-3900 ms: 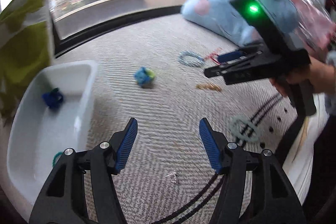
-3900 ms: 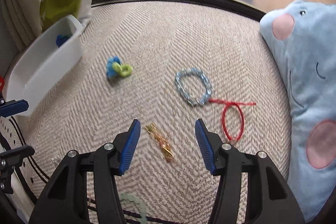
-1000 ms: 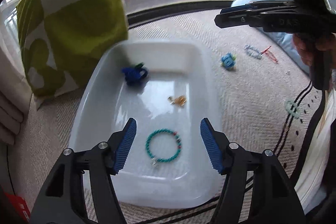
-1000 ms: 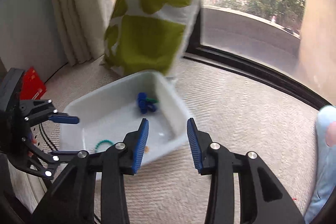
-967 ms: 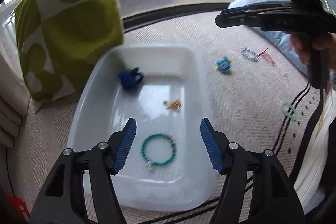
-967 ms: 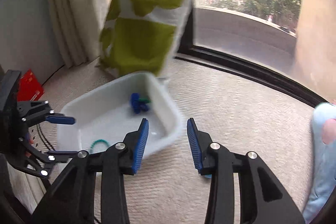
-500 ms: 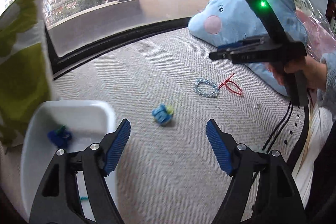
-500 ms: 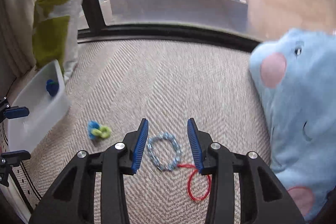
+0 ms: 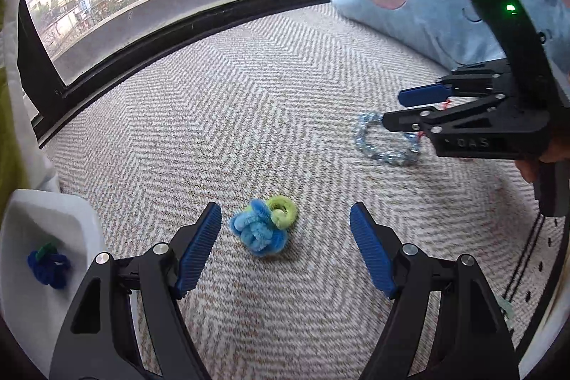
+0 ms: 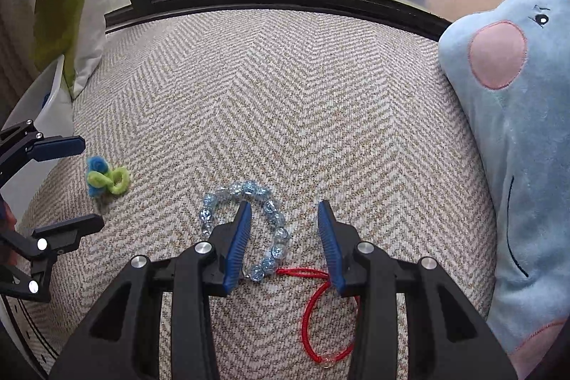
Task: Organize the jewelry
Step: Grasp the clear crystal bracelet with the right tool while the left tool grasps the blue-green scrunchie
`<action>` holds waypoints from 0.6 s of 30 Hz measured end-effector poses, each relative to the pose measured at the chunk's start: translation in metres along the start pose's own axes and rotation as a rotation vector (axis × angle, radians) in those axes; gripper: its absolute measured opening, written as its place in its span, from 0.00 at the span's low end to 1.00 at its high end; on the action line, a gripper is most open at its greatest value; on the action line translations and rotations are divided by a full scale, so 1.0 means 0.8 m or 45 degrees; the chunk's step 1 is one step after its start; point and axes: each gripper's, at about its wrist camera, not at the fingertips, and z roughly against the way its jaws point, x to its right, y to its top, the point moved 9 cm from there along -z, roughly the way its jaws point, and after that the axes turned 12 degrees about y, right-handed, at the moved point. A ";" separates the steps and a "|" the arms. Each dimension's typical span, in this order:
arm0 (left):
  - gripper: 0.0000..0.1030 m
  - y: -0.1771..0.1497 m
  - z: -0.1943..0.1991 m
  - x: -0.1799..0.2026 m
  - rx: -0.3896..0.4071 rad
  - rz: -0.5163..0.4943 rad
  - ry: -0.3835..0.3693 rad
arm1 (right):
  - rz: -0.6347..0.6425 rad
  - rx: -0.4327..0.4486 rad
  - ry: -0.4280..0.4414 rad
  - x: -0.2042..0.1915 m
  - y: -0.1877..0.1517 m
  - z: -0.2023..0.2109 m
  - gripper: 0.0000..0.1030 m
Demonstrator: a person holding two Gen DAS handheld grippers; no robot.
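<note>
White tray (image 9: 87, 212): at far left edge of the woven mat (image 9: 285, 88), near the green cushion (image 10: 60, 9). Inside lies a dark blue fuzzy piece (image 9: 48, 267).

Left gripper (image 9: 285, 250): jaws spread wide, holding nothing. It hovers low over the mat, just right of the tray.

Fuzzy blue-green ring (image 9: 262, 228): lies on the mat, near left side, directly between the left gripper's blue pads (image 9: 197, 250) but not touching them. I judge it very light, soft and squashy, not slippery. Best hold prob. across the thick blue knot; the thin green loop may bend away.

Right gripper (image 10: 283, 243): also spread, pinching nothing. It sits low over the middle of the mat, abt at bead level.

Light blue bead bracelet (image 10: 242, 223): in middle of the mat. Left pad of the right gripper stands inside the loop, so the loop's right arc lies between the two pads. I think beads are hard, smooth, a bit slippery, and the loop is floppy. Better to pinch across one strand of beads, w/ enough squeeze that they do not roll out.

Red cord bracelet (image 10: 313, 319): touches the bead bracelet at its lower right, partly under the right gripper. Thin, limp; risk that it is caught together w/ the beads.

Blue plush toy (image 10: 516, 130): along right edge of the mat, well apart from the jewelry.
</note>
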 end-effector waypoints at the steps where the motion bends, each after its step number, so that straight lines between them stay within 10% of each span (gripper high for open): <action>1: 0.72 0.000 -0.005 0.000 -0.009 0.008 0.003 | -0.003 -0.004 0.004 0.002 -0.001 -0.003 0.38; 9: 0.70 0.003 -0.031 0.000 -0.046 0.013 0.012 | 0.068 -0.005 -0.026 0.000 -0.004 -0.010 0.30; 13: 0.32 0.002 -0.031 0.002 -0.035 0.001 -0.018 | 0.169 -0.010 -0.052 -0.015 -0.011 -0.011 0.10; 18: 0.26 0.005 -0.018 0.006 -0.019 -0.033 -0.028 | 0.158 -0.038 -0.023 -0.021 -0.009 -0.006 0.10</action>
